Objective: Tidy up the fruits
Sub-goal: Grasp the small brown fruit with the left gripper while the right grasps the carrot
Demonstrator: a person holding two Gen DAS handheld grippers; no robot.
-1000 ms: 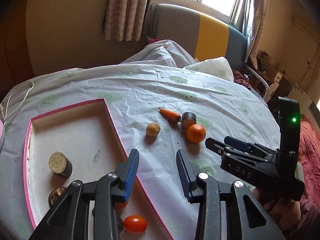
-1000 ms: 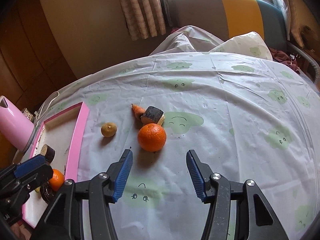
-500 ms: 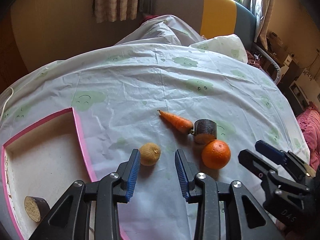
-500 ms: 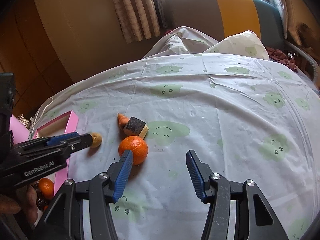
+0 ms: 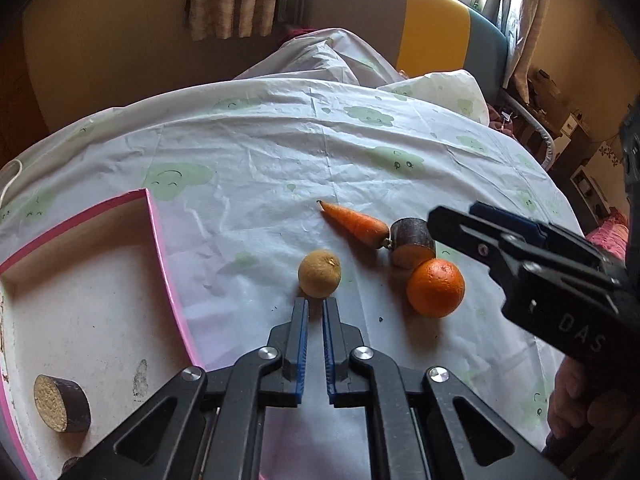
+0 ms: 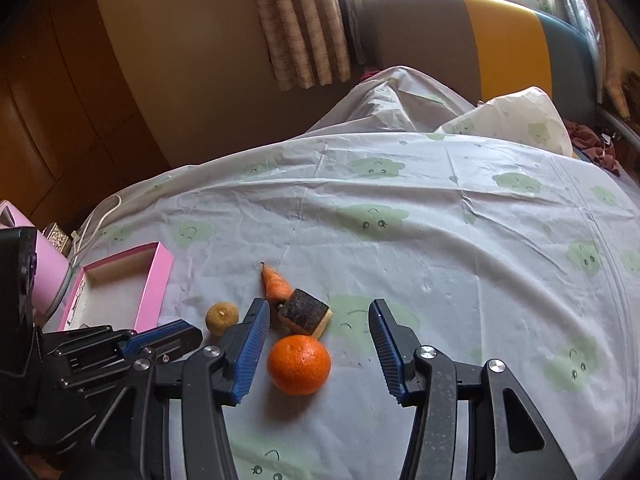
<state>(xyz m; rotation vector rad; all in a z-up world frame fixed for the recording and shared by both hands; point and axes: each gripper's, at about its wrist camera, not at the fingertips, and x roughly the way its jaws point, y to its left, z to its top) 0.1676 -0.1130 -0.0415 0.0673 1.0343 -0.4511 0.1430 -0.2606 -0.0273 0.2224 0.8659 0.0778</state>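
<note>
Right gripper [image 6: 316,322] spread wide, orange [image 6: 299,364] sits between its fingers – left gripper [image 5: 315,307] nearly closed, empty.

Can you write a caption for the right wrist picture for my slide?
Open right gripper reaches around an orange on the tablecloth.

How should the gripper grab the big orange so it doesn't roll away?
Best bet: pinch the orange across its widest middle, coming down from above. It is round, so a grip off-centre could squirt it out. The right gripper is open around it; the dark cut chunk sits close behind.
</note>
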